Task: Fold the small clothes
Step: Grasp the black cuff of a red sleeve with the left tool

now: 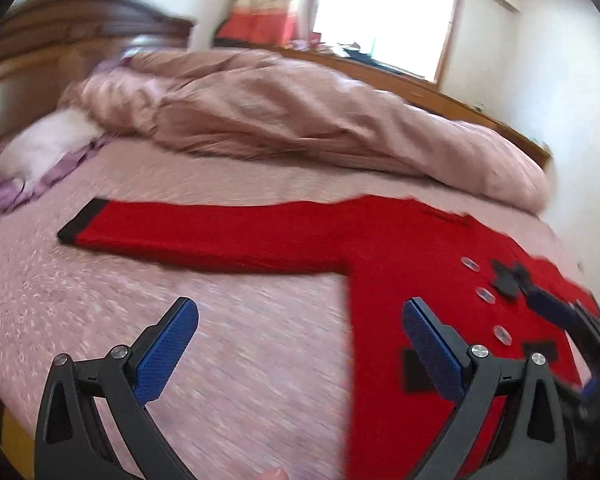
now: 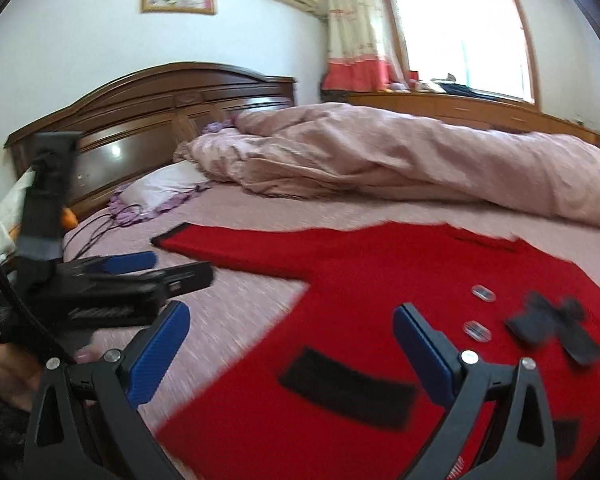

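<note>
Red cardigan [image 2: 380,280] lies flat on the bed [image 1: 180,340], sleeve [image 1: 204,236] stretched sideways, ready for folding. Both tools hover empty above it: left hand-held gripper [image 1: 300,344] wide open, right hand-held gripper [image 2: 292,352] likewise.

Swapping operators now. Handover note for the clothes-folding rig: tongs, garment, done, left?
Left tongs: open, empty, above the pink bedspread at the garment's side edge.
Right tongs: open, empty, above the body near the black pocket patch.
Red knit cardigan: spread flat, front up, one sleeve stretched straight out to its black cuff.
Done: laid out; no fold visible.
Left: all folds, probably starting with that sleeve.
</note>
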A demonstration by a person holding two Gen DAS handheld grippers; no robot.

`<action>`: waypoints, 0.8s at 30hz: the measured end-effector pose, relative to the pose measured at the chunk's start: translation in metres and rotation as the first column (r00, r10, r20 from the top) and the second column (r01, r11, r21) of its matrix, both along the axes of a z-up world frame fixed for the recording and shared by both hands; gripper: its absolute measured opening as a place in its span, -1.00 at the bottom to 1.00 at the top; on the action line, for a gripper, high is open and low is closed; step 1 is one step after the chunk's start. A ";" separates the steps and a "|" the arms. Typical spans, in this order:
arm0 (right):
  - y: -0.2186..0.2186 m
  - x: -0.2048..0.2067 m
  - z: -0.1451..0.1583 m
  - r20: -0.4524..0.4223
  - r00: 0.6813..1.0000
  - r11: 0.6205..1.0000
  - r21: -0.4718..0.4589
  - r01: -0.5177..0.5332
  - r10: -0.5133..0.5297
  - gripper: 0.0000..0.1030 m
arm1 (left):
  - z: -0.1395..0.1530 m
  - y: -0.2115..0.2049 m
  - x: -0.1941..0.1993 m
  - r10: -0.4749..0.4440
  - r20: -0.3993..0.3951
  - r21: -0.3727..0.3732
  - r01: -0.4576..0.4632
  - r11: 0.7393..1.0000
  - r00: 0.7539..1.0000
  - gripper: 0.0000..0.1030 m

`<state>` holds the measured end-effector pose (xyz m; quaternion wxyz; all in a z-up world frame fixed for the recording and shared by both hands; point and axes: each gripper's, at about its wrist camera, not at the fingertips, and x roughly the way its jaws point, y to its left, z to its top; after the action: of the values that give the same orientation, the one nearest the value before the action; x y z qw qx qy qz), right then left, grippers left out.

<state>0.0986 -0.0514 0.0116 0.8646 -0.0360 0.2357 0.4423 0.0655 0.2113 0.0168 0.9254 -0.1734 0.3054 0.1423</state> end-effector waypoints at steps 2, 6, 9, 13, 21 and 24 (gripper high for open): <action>0.032 0.007 0.002 0.000 1.000 1.000 0.002 -0.021 0.021 1.00 | -0.010 0.041 0.001 0.032 0.012 -0.106 -0.031 0.994 0.999 0.91; 0.106 0.031 -0.005 -0.054 0.998 0.999 -0.001 -0.037 0.037 1.00 | -0.029 0.116 -0.010 0.185 0.009 -0.343 -0.171 0.923 0.983 0.91; 0.159 0.048 -0.012 -0.105 0.994 0.999 0.028 -0.027 0.029 1.00 | -0.032 0.157 -0.023 0.304 -0.007 -0.346 -0.287 0.893 0.953 0.91; 0.209 0.061 -0.026 -0.116 0.993 1.000 0.009 -0.003 0.004 1.00 | -0.042 0.204 -0.035 0.398 -0.036 -0.375 -0.381 0.845 0.917 0.91; 0.226 0.077 -0.052 -0.298 0.954 0.989 0.124 0.074 -0.034 1.00 | -0.091 0.252 -0.049 0.467 -0.145 -0.619 -0.449 0.644 0.872 0.82; 0.235 0.081 -0.056 -0.326 0.945 0.990 0.118 0.079 -0.037 1.00 | -0.100 0.261 -0.039 0.448 -0.103 -0.683 -0.390 0.618 0.888 0.82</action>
<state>0.1796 0.1839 -0.0440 0.8275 0.1000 0.3458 0.4310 0.0267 0.4727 -0.0828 0.7460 -0.5748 0.2509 0.2240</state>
